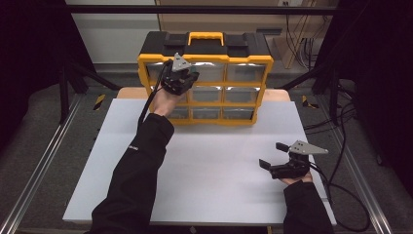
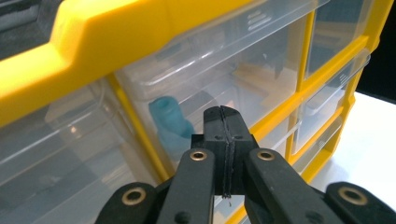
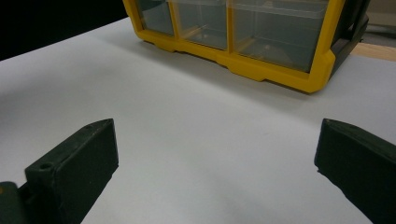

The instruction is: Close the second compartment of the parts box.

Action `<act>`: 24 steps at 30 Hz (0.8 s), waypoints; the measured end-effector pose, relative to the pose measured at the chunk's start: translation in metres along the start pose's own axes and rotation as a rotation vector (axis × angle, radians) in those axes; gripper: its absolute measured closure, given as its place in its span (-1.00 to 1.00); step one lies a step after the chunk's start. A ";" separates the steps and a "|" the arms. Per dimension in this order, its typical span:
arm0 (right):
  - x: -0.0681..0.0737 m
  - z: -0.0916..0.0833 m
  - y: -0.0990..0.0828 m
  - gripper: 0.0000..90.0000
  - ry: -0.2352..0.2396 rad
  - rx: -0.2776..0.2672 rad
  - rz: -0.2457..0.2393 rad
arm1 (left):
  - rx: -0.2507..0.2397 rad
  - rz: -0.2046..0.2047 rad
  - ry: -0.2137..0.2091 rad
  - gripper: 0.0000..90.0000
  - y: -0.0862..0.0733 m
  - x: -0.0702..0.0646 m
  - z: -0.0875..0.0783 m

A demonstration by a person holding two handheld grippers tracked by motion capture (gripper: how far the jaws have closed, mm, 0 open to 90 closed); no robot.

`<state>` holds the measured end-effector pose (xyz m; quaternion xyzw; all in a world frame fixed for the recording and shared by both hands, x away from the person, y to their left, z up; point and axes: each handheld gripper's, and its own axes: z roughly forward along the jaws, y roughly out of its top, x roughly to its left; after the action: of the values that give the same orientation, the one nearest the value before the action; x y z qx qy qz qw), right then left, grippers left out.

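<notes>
In the high view a yellow and black drawer organizer (image 1: 205, 78) stood at the upper centre of the frame, at the far edge of the white table (image 1: 204, 170), its nine clear drawers facing the person and a yellow carry handle on top. The left tongs (image 1: 181, 78) were raised against the upper left of the organizer's front, over the drawers there. In the left gripper view these tongs (image 2: 223, 154) were clenched, jaws pressed flat together with nothing between them, tips just in front of a clear drawer (image 2: 224, 79) that held a blue object (image 2: 170, 121); whether the tips touched the drawer front could not be told.

The right tongs (image 1: 273, 155) sat low at the lower right of the high view, well apart from the organizer. In the right gripper view their jaws stood wide apart, released, with bare table between them and the organizer's bottom row (image 3: 243, 37) across the top of the frame.
</notes>
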<state>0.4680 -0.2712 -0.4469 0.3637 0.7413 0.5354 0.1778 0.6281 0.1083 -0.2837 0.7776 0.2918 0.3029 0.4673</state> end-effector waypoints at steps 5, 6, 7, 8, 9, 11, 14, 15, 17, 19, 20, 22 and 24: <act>0.000 0.000 0.000 -0.99 0.001 -0.002 0.004 | -0.005 -0.018 -0.027 1.00 -0.005 0.002 -0.007; 0.000 0.000 0.000 -0.99 0.000 0.000 0.005 | -0.010 -0.016 -0.032 1.00 -0.006 0.002 -0.010; 0.000 0.000 0.000 -0.99 -0.001 0.000 0.003 | -0.018 -0.023 -0.039 1.00 -0.007 0.002 -0.012; 0.000 0.000 0.000 -0.99 0.000 0.000 0.004 | -0.029 -0.031 -0.048 1.00 -0.008 0.002 -0.014; 0.000 0.000 0.000 -0.99 0.000 -0.001 0.003 | -0.033 -0.038 -0.055 1.00 -0.009 0.002 -0.017; 0.000 0.000 0.000 -0.99 -0.003 0.002 0.003 | -0.038 -0.042 -0.068 1.00 -0.011 0.001 -0.022; 0.000 0.001 0.000 -0.99 -0.003 0.003 0.002 | -0.044 -0.043 -0.079 0.95 -0.015 -0.001 -0.029; 0.000 0.001 0.000 -0.99 -0.003 0.003 0.003 | -0.046 -0.048 -0.086 0.86 -0.017 -0.002 -0.032; 0.000 0.001 -0.001 -0.99 -0.002 0.005 0.004 | -0.054 -0.060 -0.110 0.72 -0.021 -0.003 -0.038; 0.000 0.001 -0.001 -0.99 -0.002 0.005 0.003 | -0.059 -0.074 -0.125 0.53 -0.025 -0.004 -0.043; 0.000 0.001 -0.001 -0.99 -0.002 0.005 0.003 | -0.064 -0.081 -0.129 0.44 -0.027 -0.004 -0.046; 0.000 0.001 -0.001 -0.99 -0.002 0.006 0.004 | -0.074 -0.095 -0.137 0.27 -0.031 -0.003 -0.051; 0.000 0.002 -0.001 -0.99 -0.001 0.007 0.004 | -0.082 -0.116 -0.162 0.12 -0.035 -0.001 -0.055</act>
<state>0.4684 -0.2700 -0.4482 0.3662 0.7423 0.5329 0.1760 0.5799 0.1515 -0.2946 0.7616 0.2847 0.2232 0.5377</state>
